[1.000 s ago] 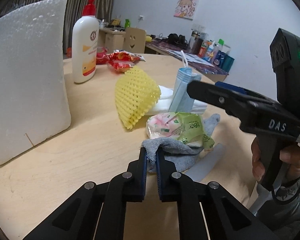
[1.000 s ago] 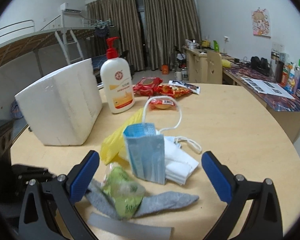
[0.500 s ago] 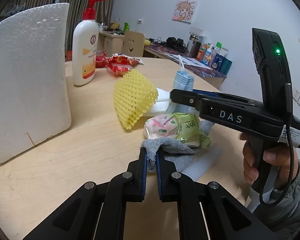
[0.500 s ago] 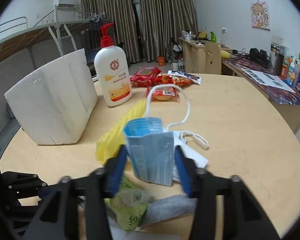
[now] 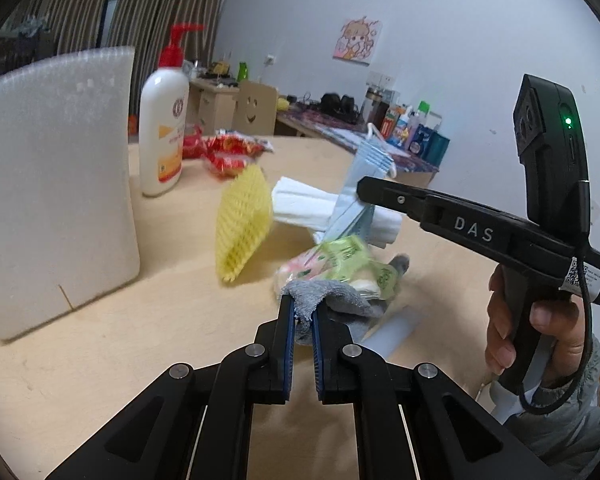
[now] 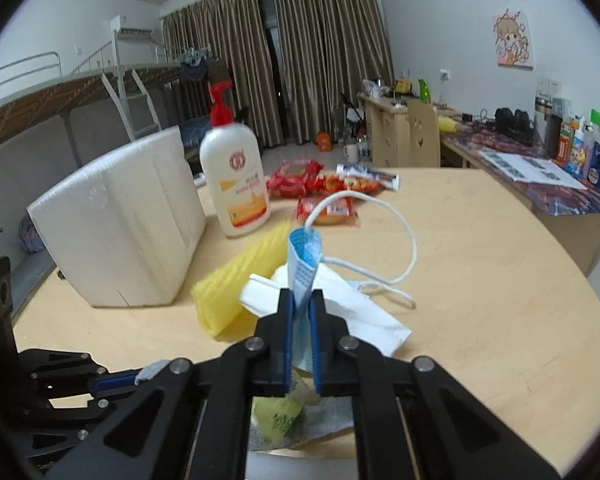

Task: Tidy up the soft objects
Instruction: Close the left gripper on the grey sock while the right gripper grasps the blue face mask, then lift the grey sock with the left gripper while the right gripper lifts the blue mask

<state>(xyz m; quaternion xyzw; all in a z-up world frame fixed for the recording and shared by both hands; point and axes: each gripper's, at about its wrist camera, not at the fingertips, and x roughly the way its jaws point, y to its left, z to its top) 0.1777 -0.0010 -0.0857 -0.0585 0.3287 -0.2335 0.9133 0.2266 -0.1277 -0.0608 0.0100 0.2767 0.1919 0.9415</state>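
Note:
My left gripper (image 5: 301,312) is shut on the edge of a grey sock (image 5: 332,294) that lies on the wooden table under a green snack packet (image 5: 340,258). My right gripper (image 6: 300,300) is shut on a folded blue face mask (image 6: 302,264) with a white ear loop (image 6: 408,236); it shows from the side in the left wrist view (image 5: 364,190), holding the mask (image 5: 352,200) upright. A yellow foam net (image 5: 242,220) and white folded masks (image 5: 300,202) lie just behind; both also show in the right wrist view, the net (image 6: 236,276) left of the white masks (image 6: 364,316).
A white foam block (image 5: 56,184) stands at the left. A lotion pump bottle (image 5: 164,120) and red snack packets (image 5: 228,152) sit farther back. A pale flat strip (image 5: 394,330) lies by the sock. The table edge (image 6: 572,272) curves at the right.
My right gripper has closed on the blue mask, pinching it flat and lifting it a little. My left gripper stays shut on the sock, which has risen slightly.

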